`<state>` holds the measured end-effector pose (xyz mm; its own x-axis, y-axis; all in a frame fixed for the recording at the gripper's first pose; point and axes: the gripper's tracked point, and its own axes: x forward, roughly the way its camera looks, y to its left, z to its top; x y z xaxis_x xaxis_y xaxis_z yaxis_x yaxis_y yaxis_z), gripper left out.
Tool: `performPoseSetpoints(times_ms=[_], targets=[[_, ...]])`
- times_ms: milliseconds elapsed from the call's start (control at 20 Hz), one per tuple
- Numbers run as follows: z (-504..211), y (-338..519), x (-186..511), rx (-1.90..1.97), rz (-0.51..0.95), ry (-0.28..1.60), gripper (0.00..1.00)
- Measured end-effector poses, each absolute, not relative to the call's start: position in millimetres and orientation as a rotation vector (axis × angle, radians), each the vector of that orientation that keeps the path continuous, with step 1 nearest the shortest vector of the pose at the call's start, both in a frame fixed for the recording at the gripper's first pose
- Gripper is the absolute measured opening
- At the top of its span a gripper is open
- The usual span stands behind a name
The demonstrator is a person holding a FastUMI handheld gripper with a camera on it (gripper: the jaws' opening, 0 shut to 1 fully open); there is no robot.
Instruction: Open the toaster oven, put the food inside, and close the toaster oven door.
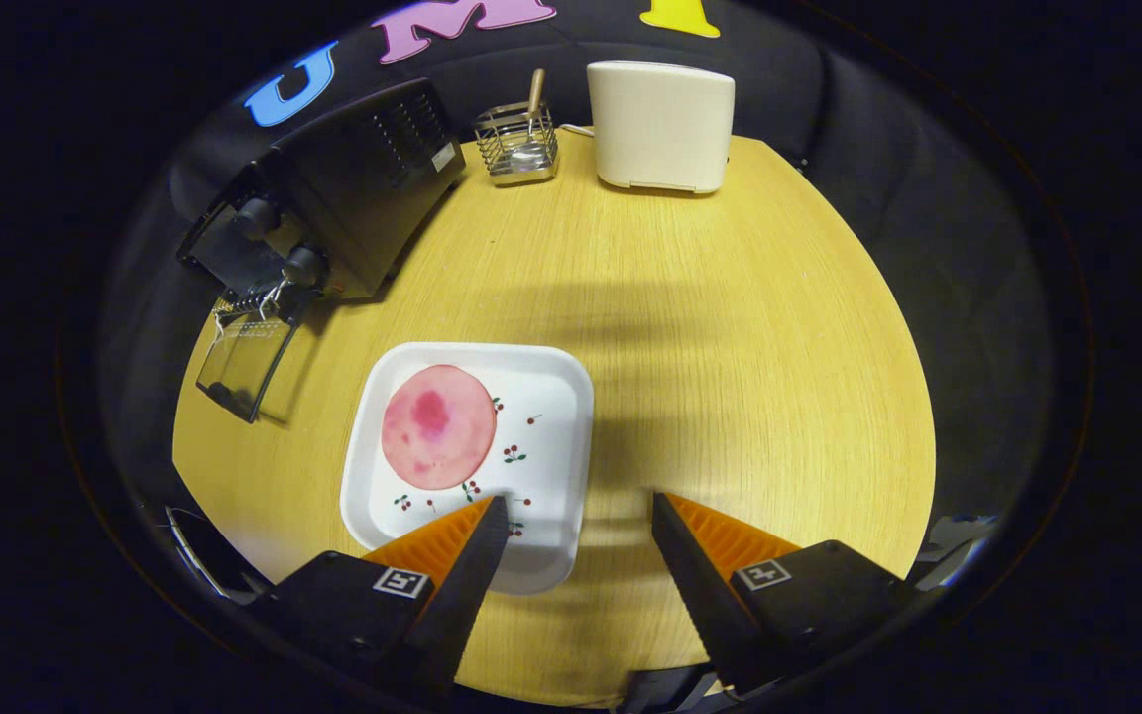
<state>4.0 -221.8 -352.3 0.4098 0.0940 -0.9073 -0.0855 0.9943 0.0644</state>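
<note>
My hand-held gripper (579, 508) hangs released above the white plate's (551, 397) near edge, the pink food slice (437, 426) on that plate, the toaster oven (333, 198), door dropped, beyond the plate.

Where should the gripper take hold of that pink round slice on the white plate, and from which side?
Probably by its near rim. The pink slice lies flat on the white plate, just ahead of the open gripper. Being flat, it offers only its edge, so come down steeply from the gripper's side, one finger sliding under the edge, the other on top.
</note>
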Motion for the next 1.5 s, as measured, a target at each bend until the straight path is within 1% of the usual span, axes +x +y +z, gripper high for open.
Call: performPoseSetpoints(times_ms=[50, 150, 200, 250, 300, 350, 500, 600, 650, 700, 750, 800, 1150, 1500], targets=[[-352.5, -224.5, 5.6, 0.005, 0.104, 1.142, 0.93], [-351.0, -225.8, 8.0, 0.003, 0.1, 1.134, 0.81], [-353.0, -227.8, 9.4, -0.003, 0.092, 1.138, 0.71], [-354.7, -230.4, 10.1, -0.011, 0.082, 1.142, 0.65], [-356.2, -230.0, 10.6, -0.008, 0.08, 1.146, 0.53], [-356.8, -228.8, 11.3, -0.008, 0.082, 1.147, 0.5], [-358.3, -221.6, 12.4, 0.051, 0.075, 1.182, 0.24], [-357.2, -219.6, 8.6, 0.079, 0.089, 1.185, 0.14], [-357.8, -219.7, 9.6, 0.096, 0.101, 1.18, 0.1], [-357.9, -219.7, 7.6, 0.121, 0.11, 1.193, 0.08], [-360.5, -219.6, 9.1, 0.153, 0.109, 1.198, 0.08], [-358.6, -219.0, 6.7, 0.187, 0.104, 1.204, 0.05], [-359.0, -214.3, -0.3, 0.251, 0.109, 1.207, 0.05], [-331.6, -191.8, -10.7, 0.405, 0.082, 1.16, 0.05]])
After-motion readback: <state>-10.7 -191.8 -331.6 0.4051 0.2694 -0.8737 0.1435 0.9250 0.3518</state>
